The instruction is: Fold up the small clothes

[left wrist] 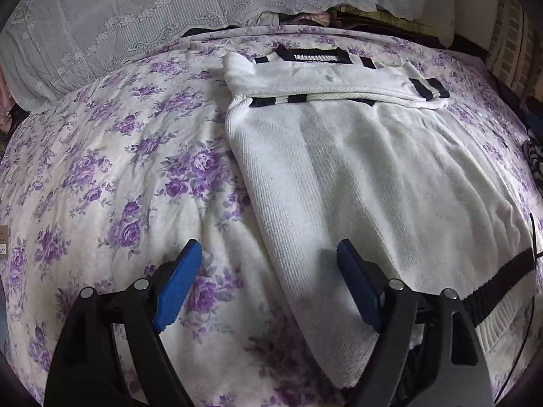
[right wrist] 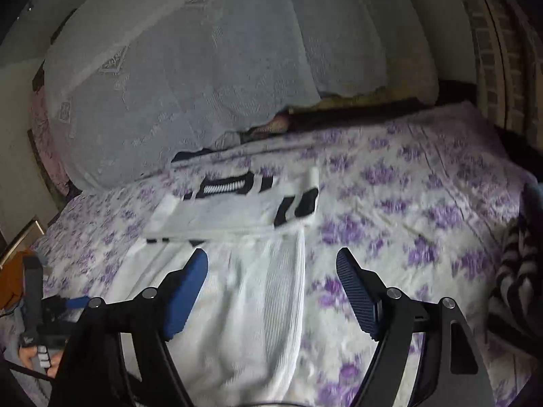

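While both tools hang over the bed (left wrist: 101,156), the left hand-held gripper (left wrist: 268,268) stands with its jaws apart and nothing between the blue pads (left wrist: 178,291), and the white knit sweater (left wrist: 356,176) begins just under its right-hand pad. The near hem, with its dark band (left wrist: 499,288), lies off to the right of that gripper and slightly behind its fingertips, so the nearest cloth edge is the sweater's left side, which runs away from the gripper toward the headboard end. The sweater's long axis therefore points roughly along the direction the gripper faces, tilted a little to the left as it recedes. Farther off, the sleeves are already laid across the chest as a flat band with black stripes (left wrist: 429,88), and beyond them sits the striped collar (left wrist: 314,56).

The right hand-held gripper (right wrist: 271,291) is also spread and empty; the sweater's (right wrist: 237,291) right edge passes between its jaws, body to the left, flowered bedcover (right wrist: 407,237) to the right. Judging from this, the hem lies nearest both tools, each beside its own edge, which suits a bottom-to-top fold.
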Demonstrator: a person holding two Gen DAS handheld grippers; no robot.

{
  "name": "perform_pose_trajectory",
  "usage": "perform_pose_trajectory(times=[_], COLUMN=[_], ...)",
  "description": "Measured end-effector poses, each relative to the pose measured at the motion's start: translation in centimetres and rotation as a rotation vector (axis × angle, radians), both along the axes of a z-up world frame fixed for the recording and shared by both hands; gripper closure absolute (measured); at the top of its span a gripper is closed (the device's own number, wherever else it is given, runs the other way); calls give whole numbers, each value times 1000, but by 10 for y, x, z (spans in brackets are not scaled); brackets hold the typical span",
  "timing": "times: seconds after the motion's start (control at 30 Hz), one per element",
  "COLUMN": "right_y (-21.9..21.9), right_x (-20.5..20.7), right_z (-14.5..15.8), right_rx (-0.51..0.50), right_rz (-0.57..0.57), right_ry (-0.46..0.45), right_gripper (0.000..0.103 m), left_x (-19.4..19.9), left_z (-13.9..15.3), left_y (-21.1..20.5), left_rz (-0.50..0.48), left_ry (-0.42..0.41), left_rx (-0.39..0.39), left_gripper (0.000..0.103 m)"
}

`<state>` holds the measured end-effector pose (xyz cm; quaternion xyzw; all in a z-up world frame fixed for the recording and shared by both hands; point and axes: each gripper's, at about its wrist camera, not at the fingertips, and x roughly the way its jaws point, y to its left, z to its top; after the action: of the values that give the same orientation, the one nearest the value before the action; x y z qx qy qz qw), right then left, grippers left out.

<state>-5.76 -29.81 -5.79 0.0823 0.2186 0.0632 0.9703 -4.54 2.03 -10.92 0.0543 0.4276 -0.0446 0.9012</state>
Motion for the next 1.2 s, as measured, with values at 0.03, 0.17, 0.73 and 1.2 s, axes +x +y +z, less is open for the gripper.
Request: perform_pose_trajectory(times=[0.03,0.17,0.73,1.2], right_y=[9,40,118,108], right_x=[11,36,-7,-11], right_z=[-4,-12,-31,-45], right_rx=[-9,48,-302,-147], right_rz=[0,50,213,277], right_ry=[8,6,76,113], right_gripper=[25,24,15,15], left_x=[1,4,-7,-14], left_z=[-2,-3,-5,-10], left_y=[-1,2,7,5], left_rz=[-1,5,-6,-23], left_ry=[2,7,22,37], left_rx=[4,-8,-59,-57], left_gripper=[24,23,16,14])
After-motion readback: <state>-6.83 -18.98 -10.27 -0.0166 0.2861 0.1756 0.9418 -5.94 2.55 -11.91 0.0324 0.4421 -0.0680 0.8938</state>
